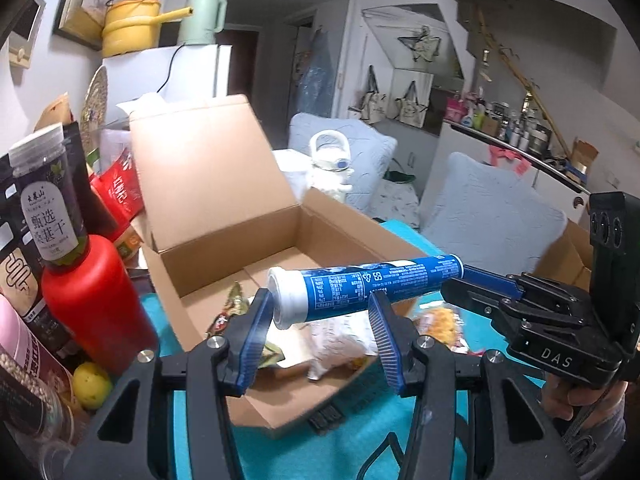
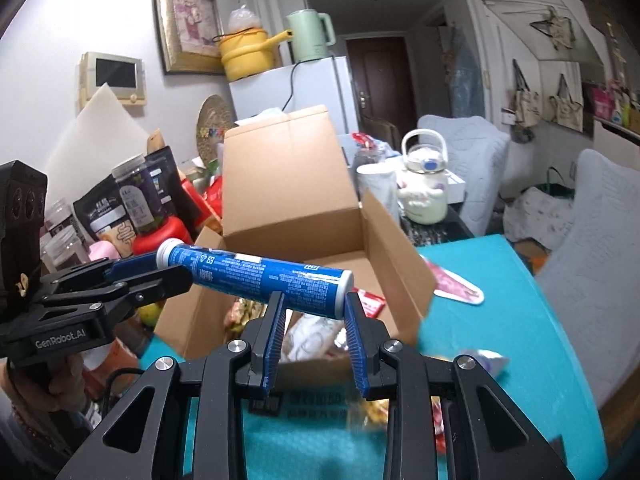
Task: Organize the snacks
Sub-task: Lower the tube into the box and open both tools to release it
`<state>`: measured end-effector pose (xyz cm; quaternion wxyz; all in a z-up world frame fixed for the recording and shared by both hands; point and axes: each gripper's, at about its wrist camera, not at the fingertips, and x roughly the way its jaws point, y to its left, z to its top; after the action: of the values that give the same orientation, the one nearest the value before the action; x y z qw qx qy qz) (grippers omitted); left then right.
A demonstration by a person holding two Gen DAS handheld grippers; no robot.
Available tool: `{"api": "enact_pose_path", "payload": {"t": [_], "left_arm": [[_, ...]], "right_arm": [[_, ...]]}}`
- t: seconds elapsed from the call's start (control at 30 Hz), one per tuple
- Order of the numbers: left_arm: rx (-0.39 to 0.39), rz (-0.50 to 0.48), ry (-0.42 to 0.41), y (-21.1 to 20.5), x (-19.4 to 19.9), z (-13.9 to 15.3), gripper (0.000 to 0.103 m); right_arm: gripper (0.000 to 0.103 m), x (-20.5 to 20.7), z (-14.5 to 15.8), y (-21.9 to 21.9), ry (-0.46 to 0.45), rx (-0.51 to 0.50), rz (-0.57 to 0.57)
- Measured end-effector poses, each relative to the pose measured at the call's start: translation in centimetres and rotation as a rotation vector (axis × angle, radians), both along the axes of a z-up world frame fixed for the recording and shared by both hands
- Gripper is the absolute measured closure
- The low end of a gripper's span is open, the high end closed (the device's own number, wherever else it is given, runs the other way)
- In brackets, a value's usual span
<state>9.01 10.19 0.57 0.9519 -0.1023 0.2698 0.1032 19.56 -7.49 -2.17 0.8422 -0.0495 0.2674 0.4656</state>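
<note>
A blue tube with a white cap (image 1: 360, 286) is held level above the open cardboard box (image 1: 224, 216). My left gripper (image 1: 318, 312) has its fingers on either side of the cap end. My right gripper (image 2: 314, 312) has its fingers on either side of the other end of the tube (image 2: 260, 272). In the left wrist view the right gripper (image 1: 472, 280) comes in from the right onto the tube's far end. In the right wrist view the left gripper (image 2: 160, 270) comes in from the left. Several snack packets (image 1: 332, 340) lie inside the box.
The box stands on a teal tabletop (image 2: 500, 280). A red bottle (image 1: 92, 300), a dark jar (image 1: 48, 200) and snack bags crowd the left. A red packet (image 2: 456, 286) lies right of the box. A white kettle (image 2: 424, 184) stands behind it.
</note>
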Motion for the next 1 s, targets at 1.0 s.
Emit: {"api": "enact_pose_path", "payload": {"t": [1.0], "left_arm": [[-0.004, 0.093, 0.262, 2.6, 4.9, -6.4, 0.055]], "right_arm": [[0.071, 2.9, -5.0, 4.3, 0.084, -0.137, 0.042]]}}
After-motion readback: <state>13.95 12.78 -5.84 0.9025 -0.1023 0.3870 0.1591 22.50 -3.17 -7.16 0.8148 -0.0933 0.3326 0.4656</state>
